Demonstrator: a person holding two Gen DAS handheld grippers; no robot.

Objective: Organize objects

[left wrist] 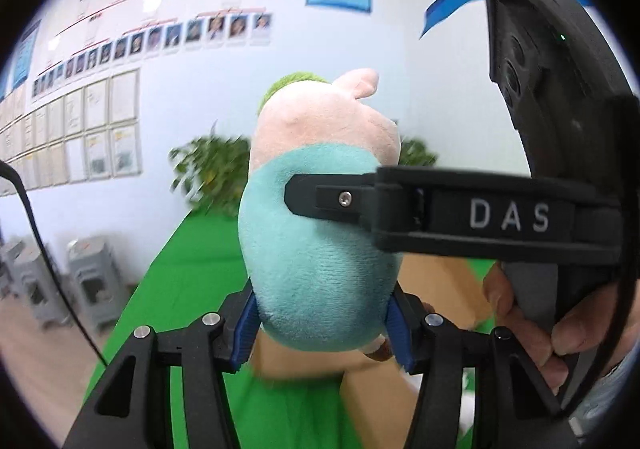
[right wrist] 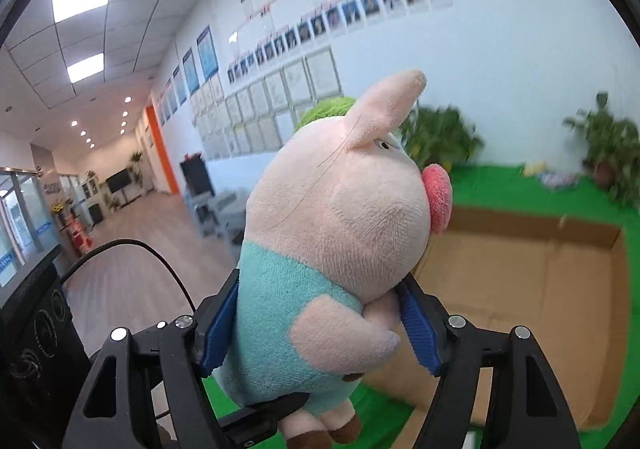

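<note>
I see an open cardboard box (right wrist: 532, 289) on the green bench (right wrist: 500, 185), its brown floor bare where it shows; part of it is hidden behind the pig and the grippers. In the left view the box (left wrist: 440, 273) shows only in slivers below the toy.

The plush pig (right wrist: 336, 233) is held up in the air over the near left edge of the box, clear of the bench. It has a pale pink head, one pointed ear up, a darker pink snout facing the box, a teal shirt, a pink arm and brown feet. A green fuzzy tuft shows behind its head.

Both grippers hold it at once. My right gripper (right wrist: 320, 321) has its blue fingers (right wrist: 218, 325) pressed into the teal body from both sides. My left gripper (left wrist: 322, 323) clamps the bottom of the pig (left wrist: 320, 233) the same way, and the right gripper's black finger crosses its shirt there.

The bench runs back to potted plants (right wrist: 436, 137) by the white wall; small items lie at its far edge, too blurred to name. Left of the bench is open floor.
</note>
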